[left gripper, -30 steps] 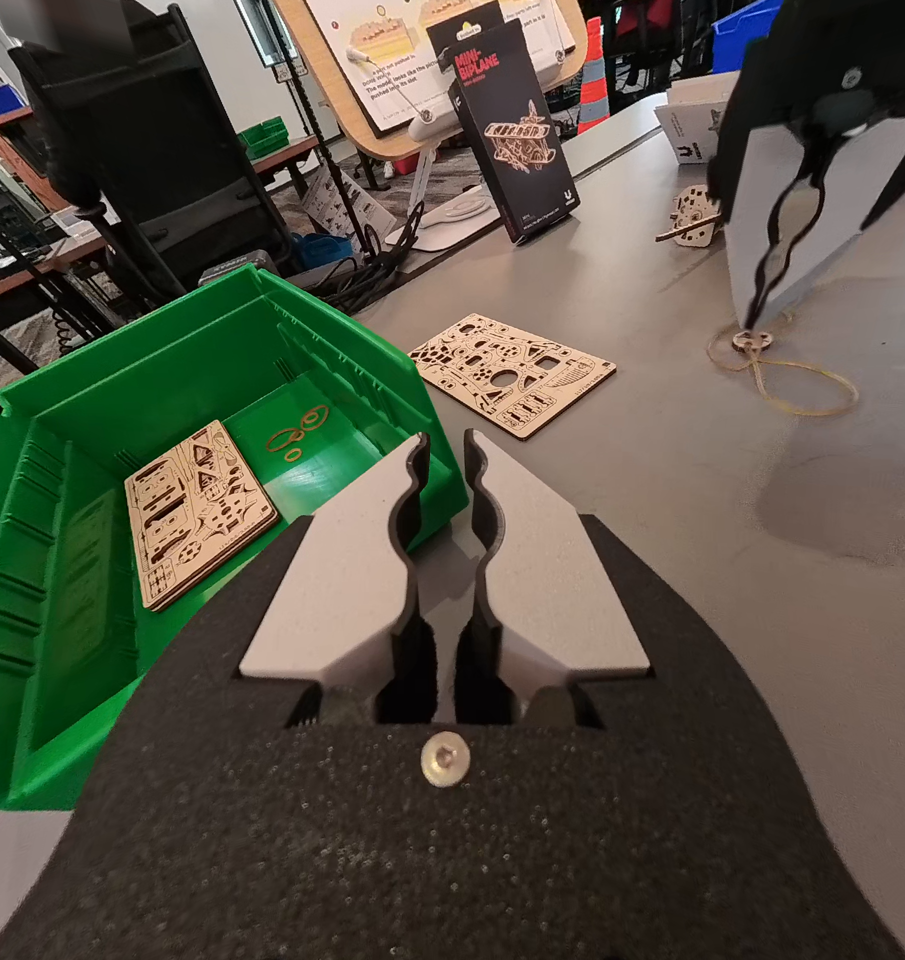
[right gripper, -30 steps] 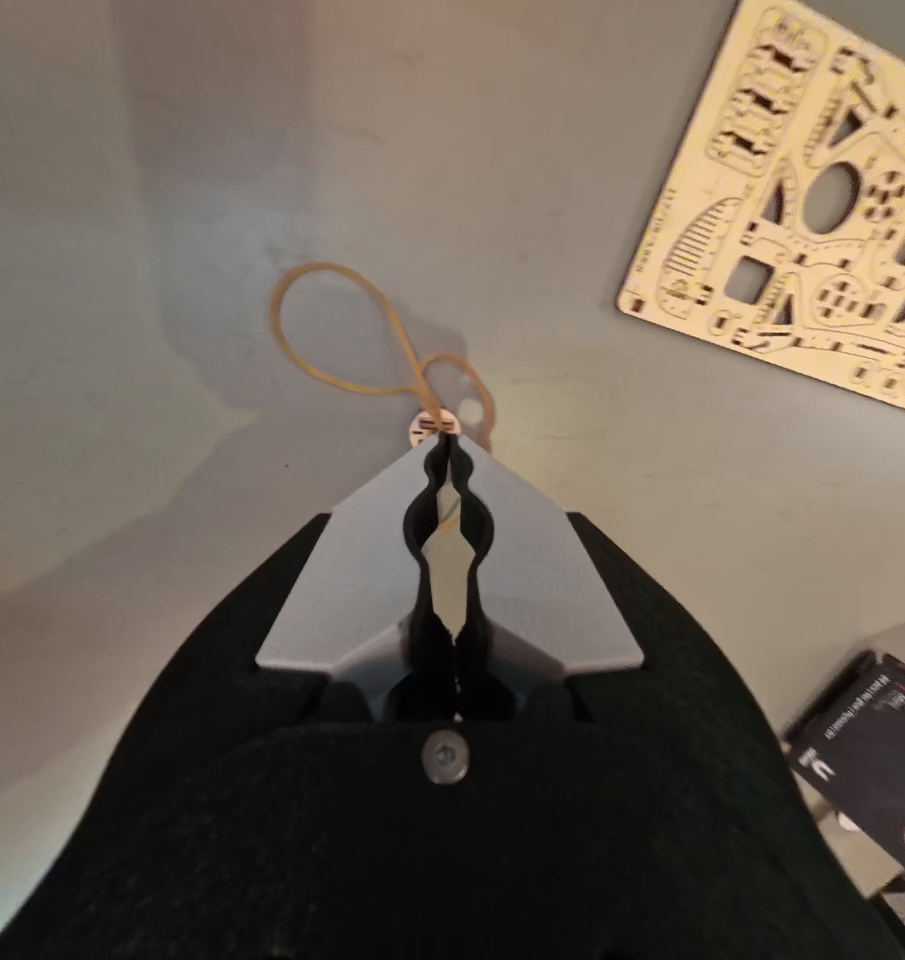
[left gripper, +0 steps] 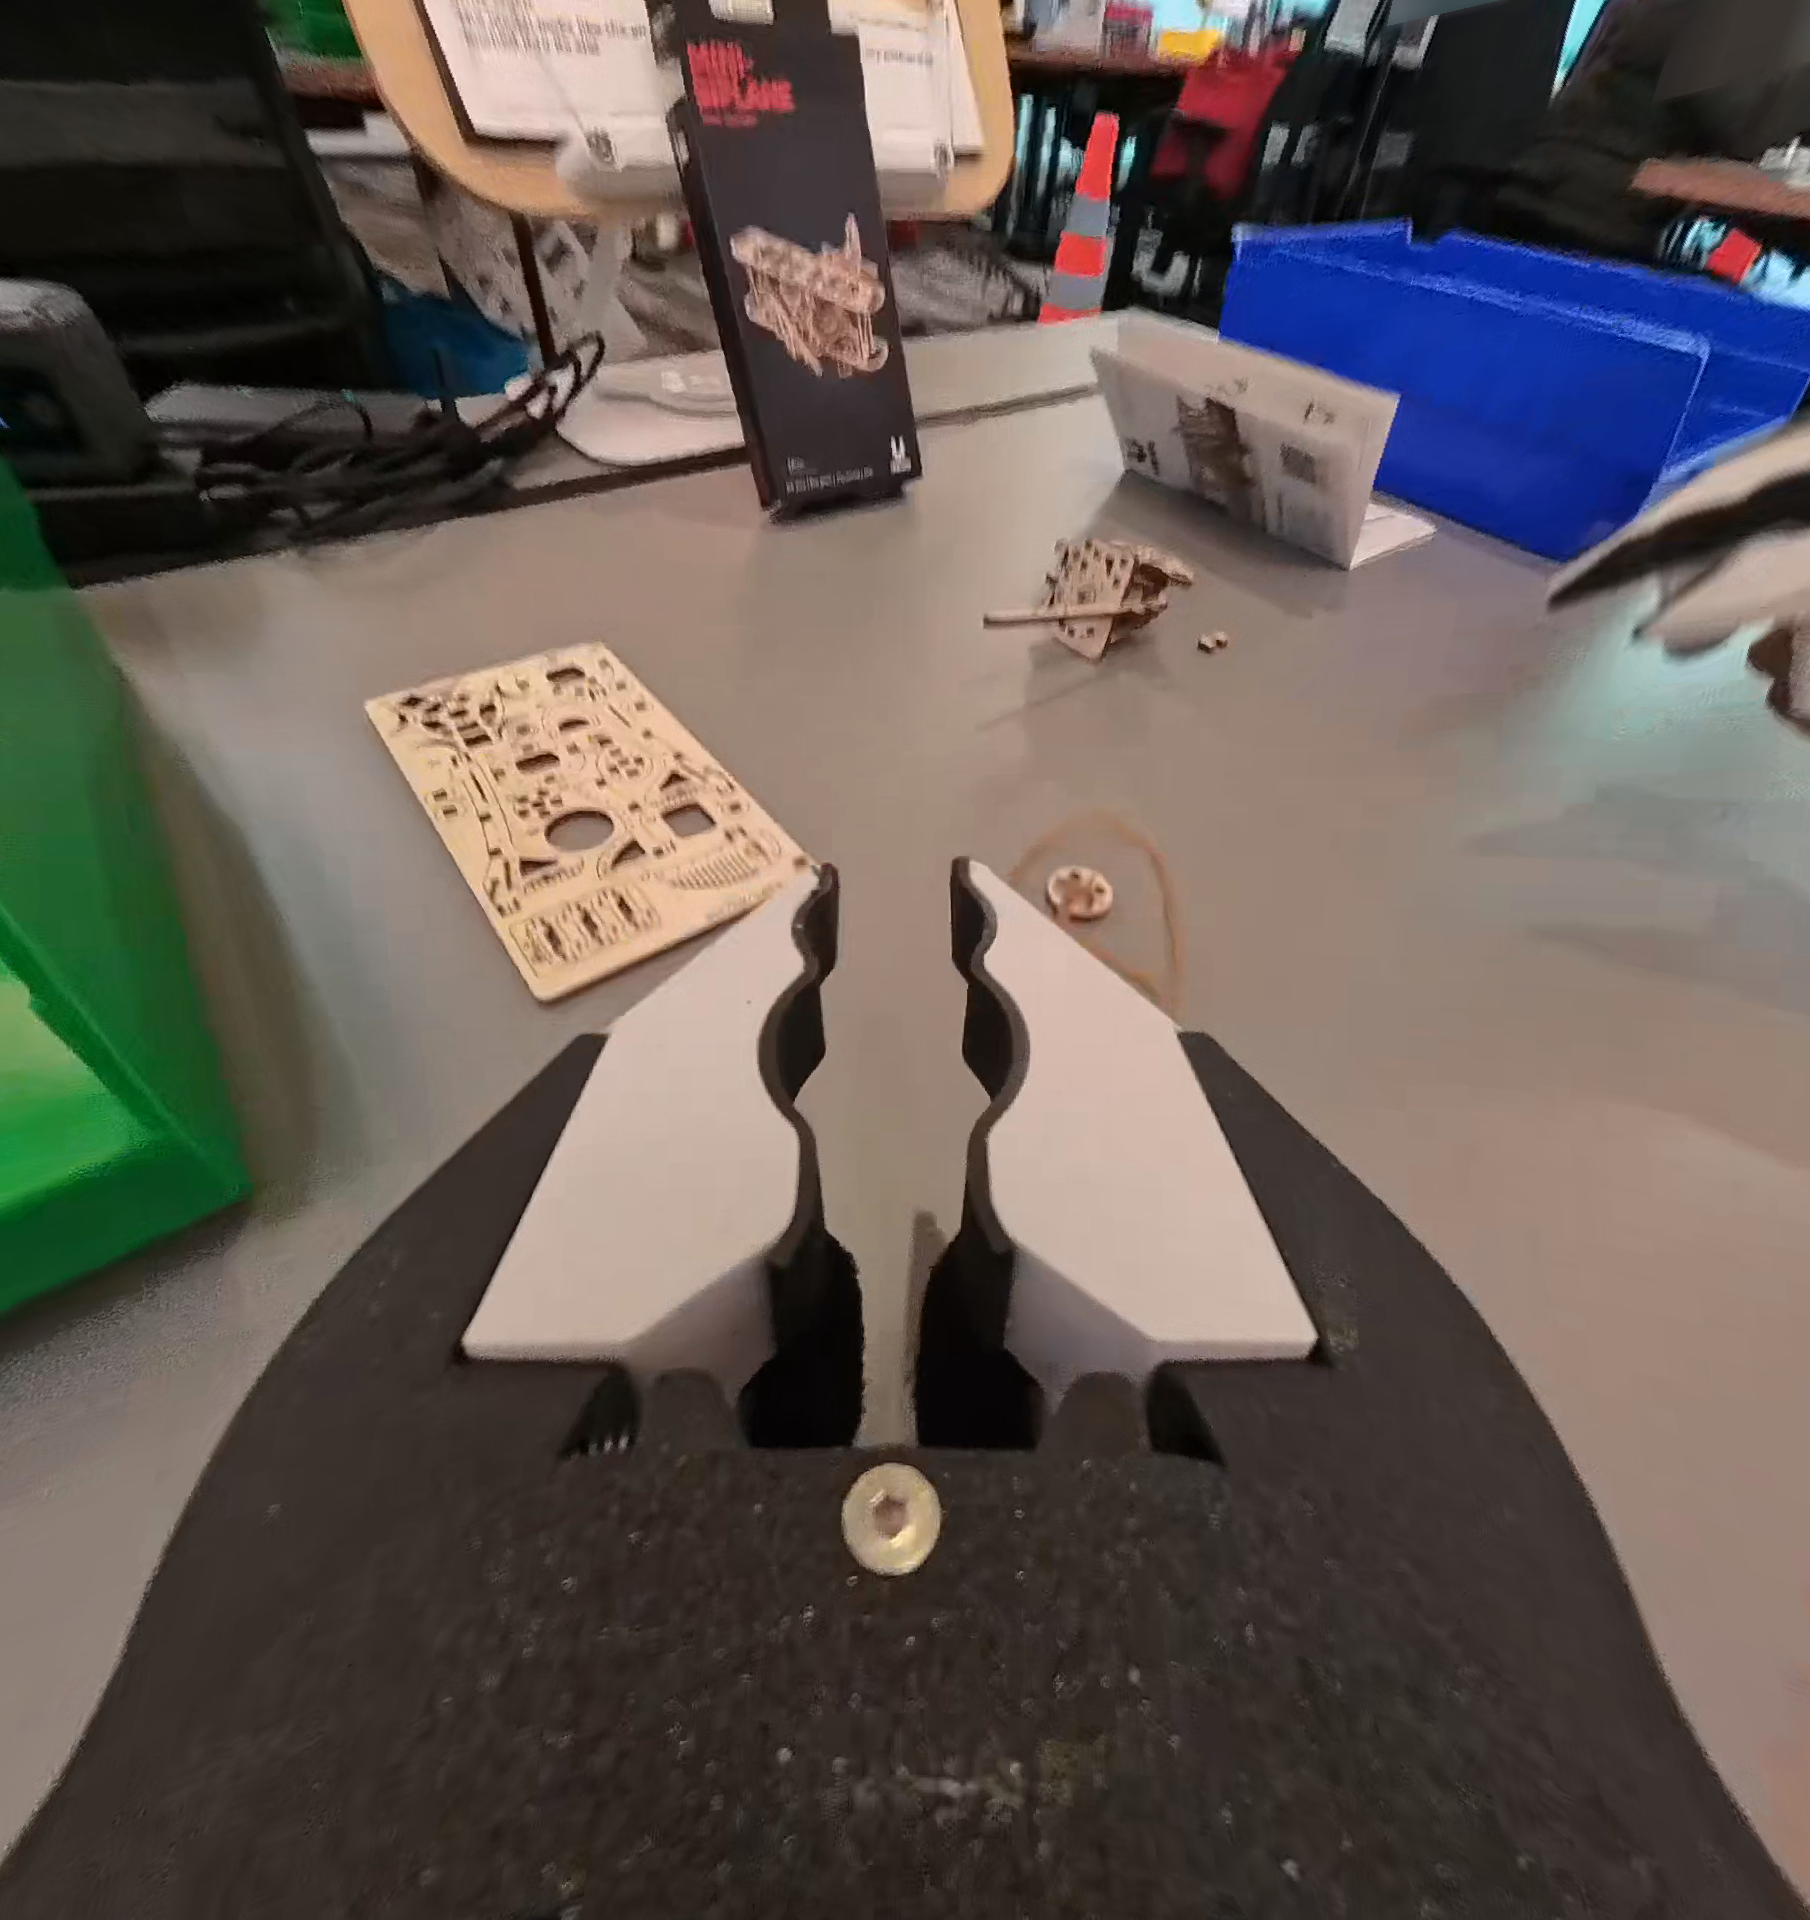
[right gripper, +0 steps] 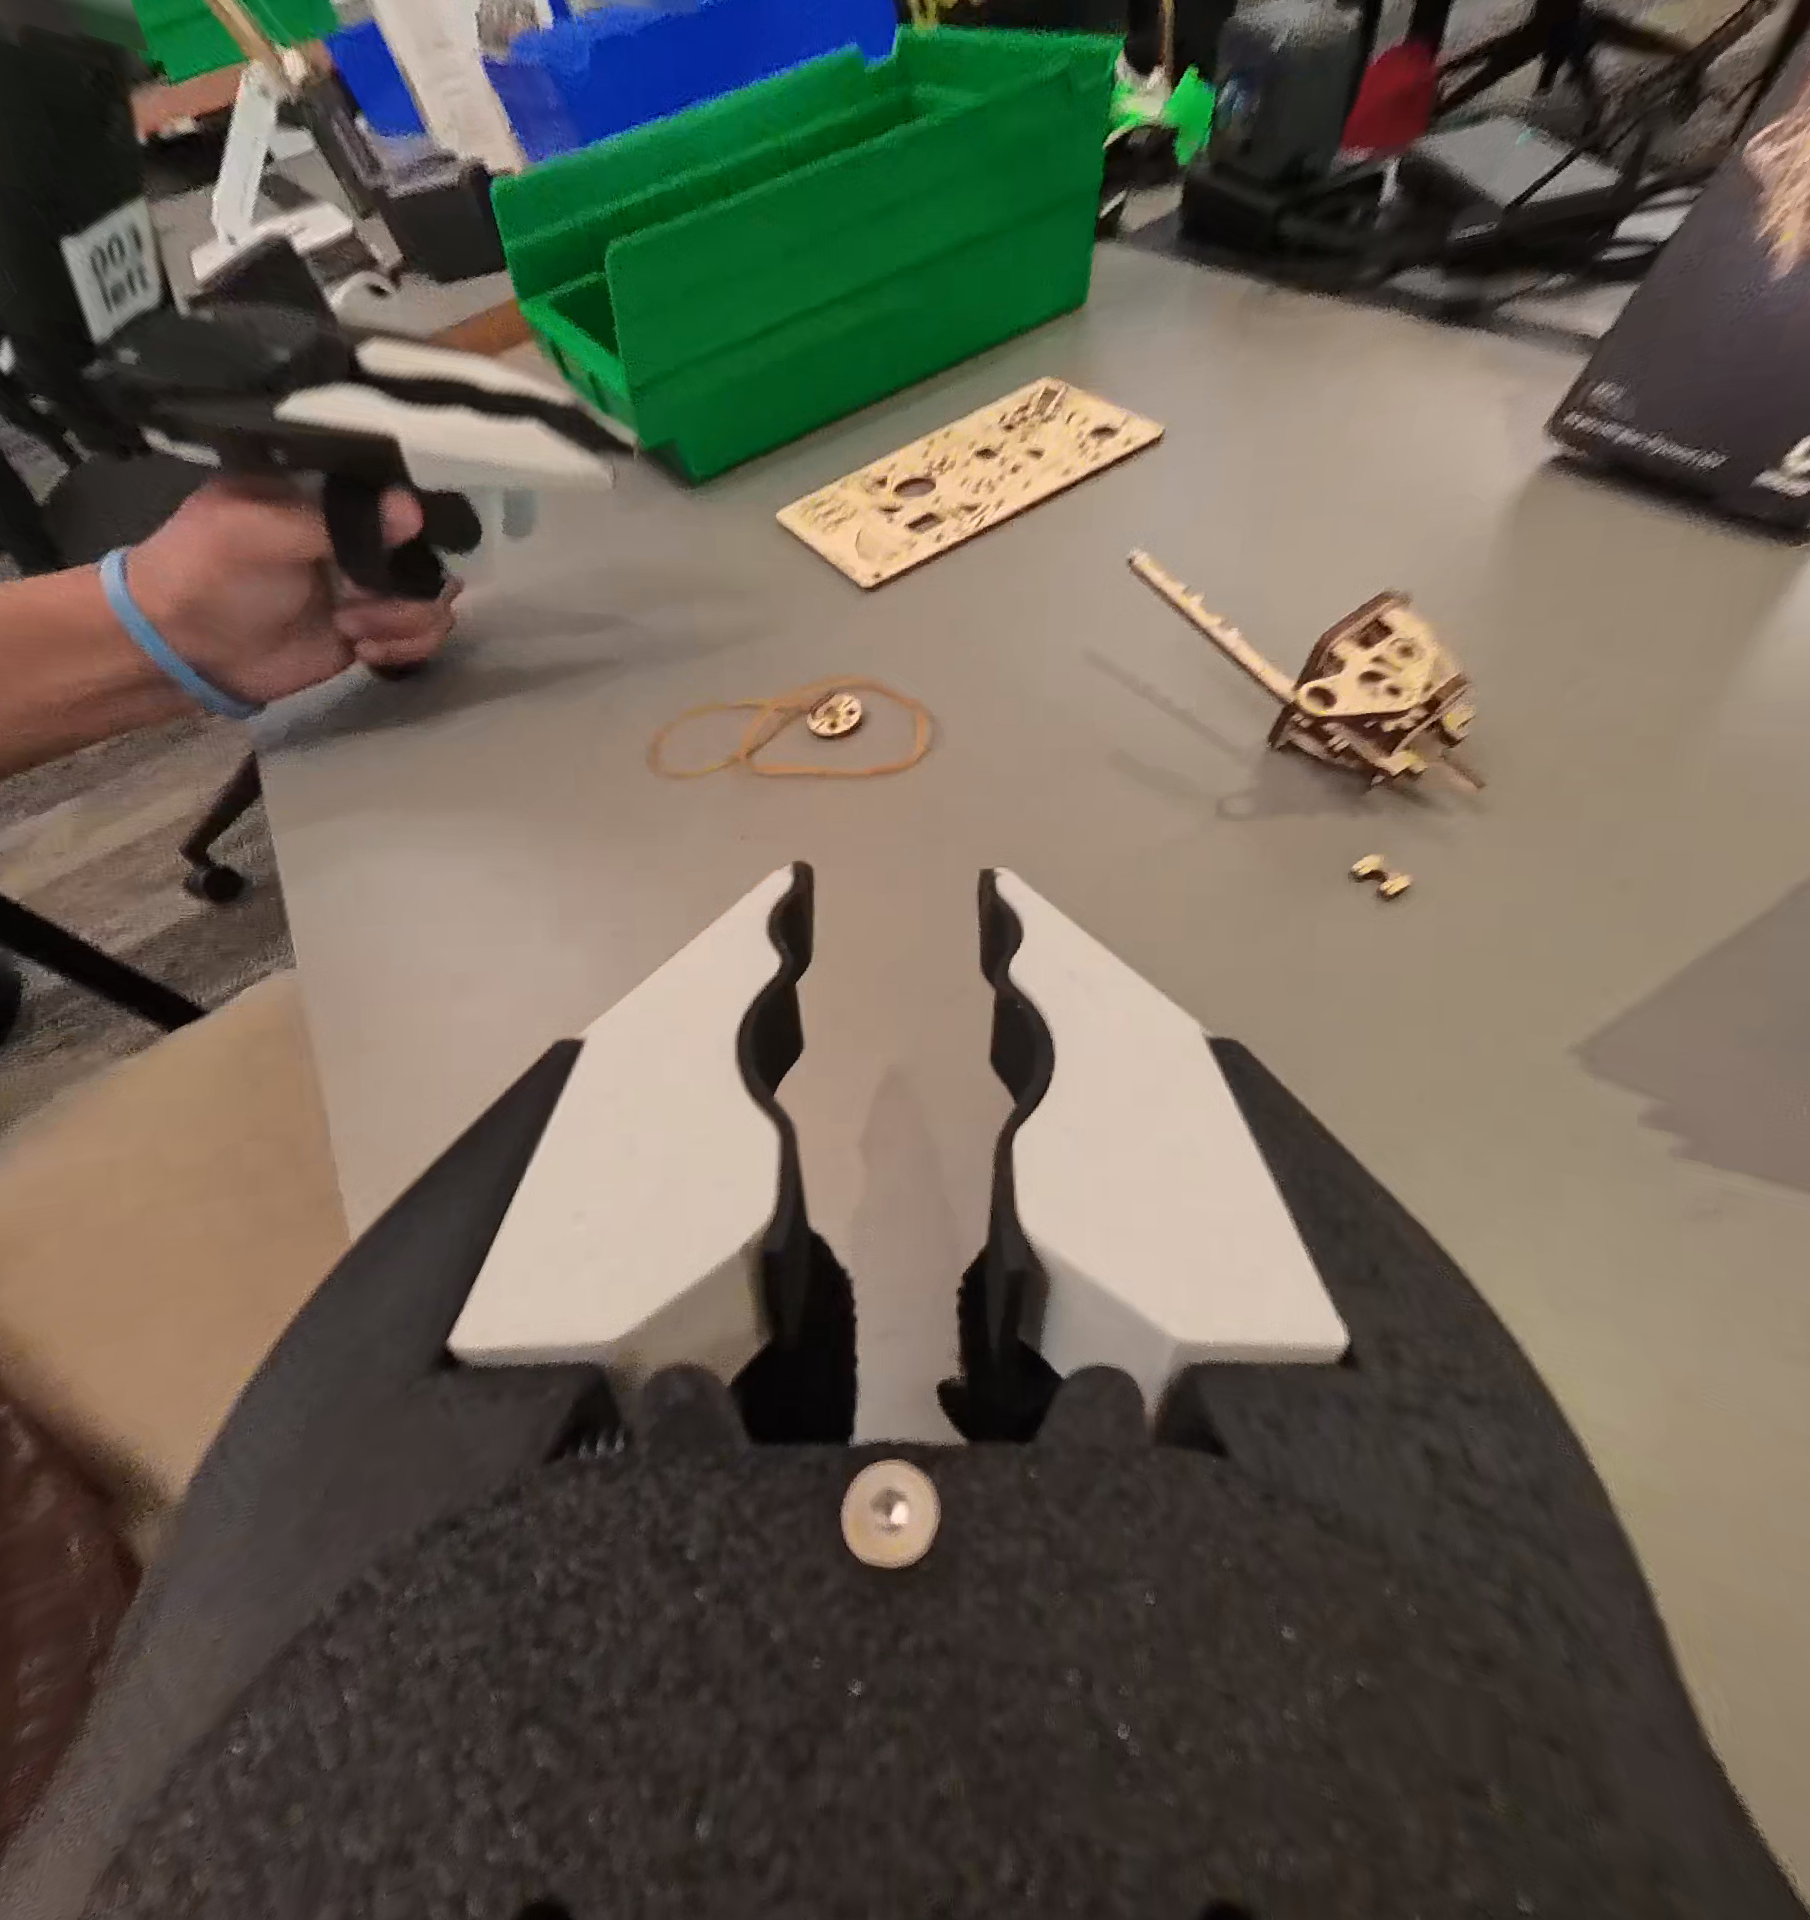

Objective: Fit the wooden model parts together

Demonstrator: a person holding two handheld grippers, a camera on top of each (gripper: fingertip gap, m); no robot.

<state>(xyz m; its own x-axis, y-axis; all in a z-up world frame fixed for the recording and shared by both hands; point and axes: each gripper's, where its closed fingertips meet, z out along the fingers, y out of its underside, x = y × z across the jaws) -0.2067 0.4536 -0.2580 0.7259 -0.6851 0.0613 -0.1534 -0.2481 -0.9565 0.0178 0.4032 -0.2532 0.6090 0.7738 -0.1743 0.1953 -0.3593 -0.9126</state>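
A second ago my right gripper (right gripper: 896, 883) was pinched down on the small wooden disc (right gripper: 836, 716) among the rubber bands (right gripper: 789, 734). Now its jaws stand wide and empty, pulled back and lifted, and the disc lies flat on the grey table (right gripper: 1244, 1039) at 12 o'clock from my fingertips, well apart. My left gripper (left gripper: 888, 883) has swung away from the green bin (left gripper: 59, 935); its jaws are also open with nothing between them, and the disc (left gripper: 1080, 894) sits just beyond its tip at 1 o'clock.

I read that as the pick being given up: the disc is not lifted, so nothing has been joined to the half-built model (right gripper: 1374, 691), which rests at 2 o'clock in the right wrist view. The grasp likely needs another try.

Counted on the table:
- One disc.
- Rubber bands in a tangle of loops; I cannot tell how many.
- One punched parts sheet (right gripper: 968, 480), at 12 o'clock beyond the disc.
- One half-built model.
- One tiny loose piece (right gripper: 1381, 876), just near the model.
- One green bin (right gripper: 807, 260) at the far edge.
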